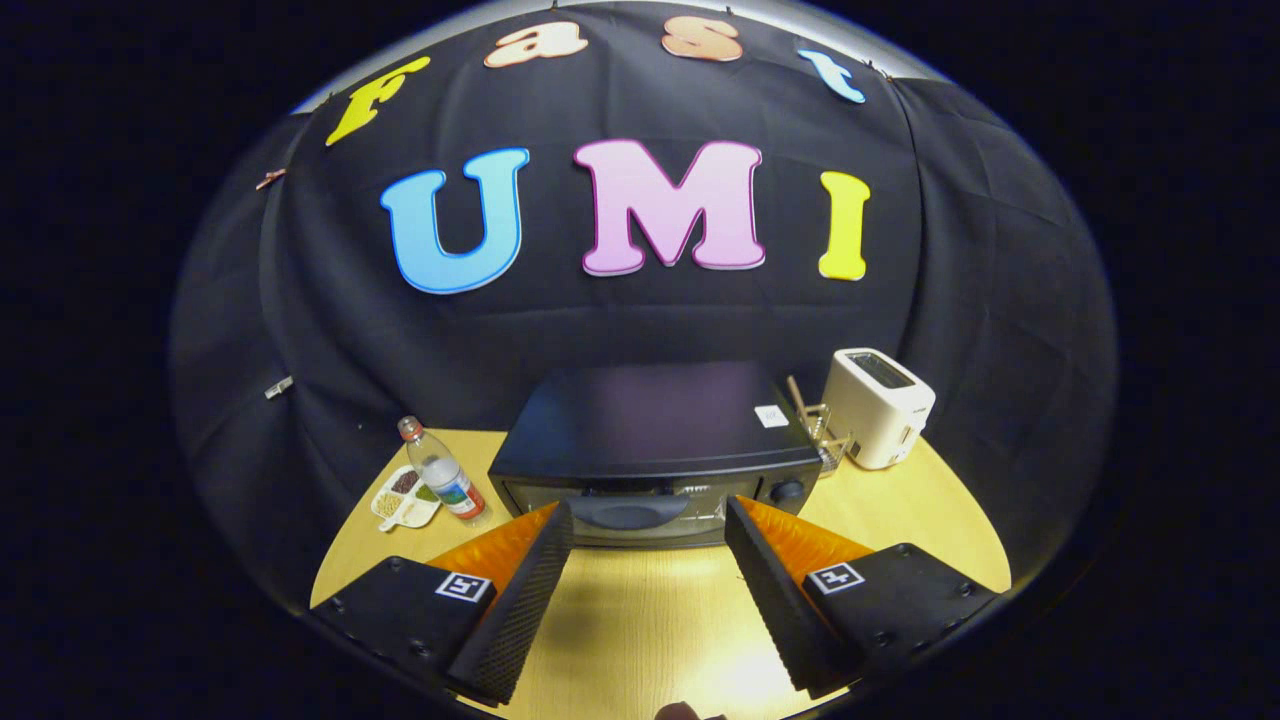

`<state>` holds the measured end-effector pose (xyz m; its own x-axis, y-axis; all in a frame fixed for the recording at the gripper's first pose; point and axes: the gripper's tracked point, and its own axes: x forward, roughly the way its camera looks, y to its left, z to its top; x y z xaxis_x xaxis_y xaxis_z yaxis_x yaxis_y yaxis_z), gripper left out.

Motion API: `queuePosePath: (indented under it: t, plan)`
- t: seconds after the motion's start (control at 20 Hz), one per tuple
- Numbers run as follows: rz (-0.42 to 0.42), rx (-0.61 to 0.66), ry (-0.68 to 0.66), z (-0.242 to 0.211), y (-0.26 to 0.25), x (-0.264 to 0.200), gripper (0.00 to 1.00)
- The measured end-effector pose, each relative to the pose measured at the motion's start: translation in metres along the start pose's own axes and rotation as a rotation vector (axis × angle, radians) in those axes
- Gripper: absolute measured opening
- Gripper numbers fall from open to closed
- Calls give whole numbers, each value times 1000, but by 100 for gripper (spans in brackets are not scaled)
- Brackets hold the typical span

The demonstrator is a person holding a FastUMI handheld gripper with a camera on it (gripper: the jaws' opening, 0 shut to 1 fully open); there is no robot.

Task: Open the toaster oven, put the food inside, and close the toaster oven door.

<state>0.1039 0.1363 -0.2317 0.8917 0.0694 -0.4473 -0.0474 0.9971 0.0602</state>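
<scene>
Toaster oven (655, 455): black, standing at the middle of the wooden surface (640, 620) against the booth's cloth wall, door shut, handle (630, 512) across the front facing the camera, one knob (787, 491) at its right end. Gripper (648, 520): fingers spread wide apart, holding nothing, tips just short of the oven's front, one at each side of the handle. Left of the oven: a clear plastic bottle (445, 472) with a label, upright, and just beside it a small divided dish (404, 497) holding assorted bits of food. Right of the oven: a small clear container (825, 432) with a stick standing in it, then a white pop-up toaster (878, 405) near the wall.
</scene>
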Motion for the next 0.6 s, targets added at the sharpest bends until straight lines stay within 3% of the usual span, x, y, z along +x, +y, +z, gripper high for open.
queuePosePath:
  t: [0.6]
  plan:
    - [26,-23,-272,117,-25,-119,98]
